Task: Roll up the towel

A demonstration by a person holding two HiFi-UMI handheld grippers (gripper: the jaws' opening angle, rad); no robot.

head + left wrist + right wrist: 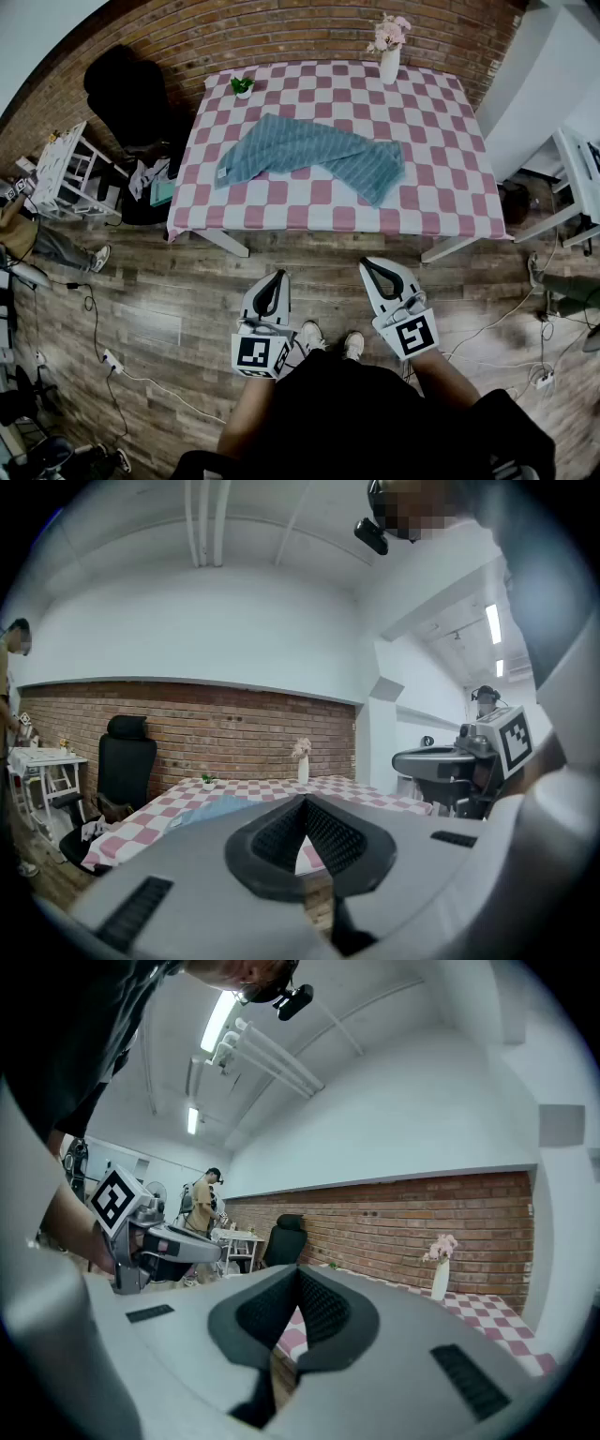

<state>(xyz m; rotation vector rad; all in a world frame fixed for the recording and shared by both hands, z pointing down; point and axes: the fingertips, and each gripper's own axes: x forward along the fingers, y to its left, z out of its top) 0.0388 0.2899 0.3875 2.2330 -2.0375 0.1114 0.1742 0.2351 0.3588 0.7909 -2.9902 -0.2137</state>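
A grey-blue striped towel [309, 152] lies spread and rumpled across the middle of the pink-and-white checked table [450, 192]; the left gripper view catches its near corner [214, 808]. My left gripper [278, 277] [303, 803] and right gripper [372, 266] [298, 1272] are held over the wooden floor, well short of the table's near edge. Both are shut, tips touching, with nothing between the jaws.
A small potted plant [243, 86] and a white vase of pink flowers [388, 49] stand at the table's far side. A black office chair [127, 89] and a white side table [66, 171] stand left. White furniture [581, 178] stands right. Cables run over the floor.
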